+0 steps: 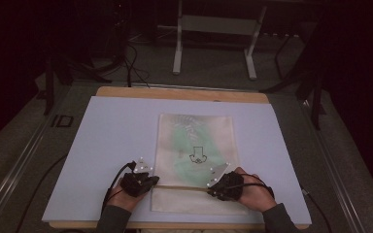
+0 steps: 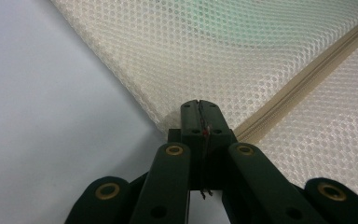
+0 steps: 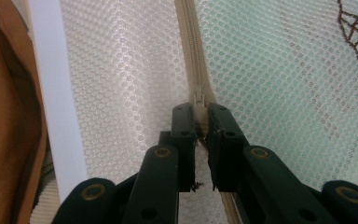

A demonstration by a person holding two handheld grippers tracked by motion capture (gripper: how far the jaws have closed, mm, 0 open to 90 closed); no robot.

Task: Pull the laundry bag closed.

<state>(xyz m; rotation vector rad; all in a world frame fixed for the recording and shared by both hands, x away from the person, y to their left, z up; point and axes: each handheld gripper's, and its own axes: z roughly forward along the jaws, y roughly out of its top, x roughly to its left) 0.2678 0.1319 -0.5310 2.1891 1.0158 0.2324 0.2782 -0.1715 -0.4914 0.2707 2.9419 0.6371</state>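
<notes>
A cream mesh bag (image 1: 196, 141) lies flat on a pale blue mat (image 1: 111, 136), with something green inside and a dark drawn mark on its face. A beige zipper (image 2: 303, 84) crosses the bag near its front end. My left gripper (image 1: 153, 183) is at the bag's left edge, where the zipper ends. In the left gripper view its jaws (image 2: 199, 109) are pressed together on the mesh bag (image 2: 214, 56) at that edge. My right gripper (image 1: 212, 188) is farther right along the zipper. Its jaws (image 3: 199, 112) are shut on the zipper pull (image 3: 198, 99) of the mesh bag (image 3: 270, 70).
The mat covers a wooden table (image 1: 184, 92). Its white edge (image 3: 51, 93) and the brown table edge (image 3: 4, 116) run close beside the right gripper. White frame legs (image 1: 177, 48) and cables stand on the floor beyond the table.
</notes>
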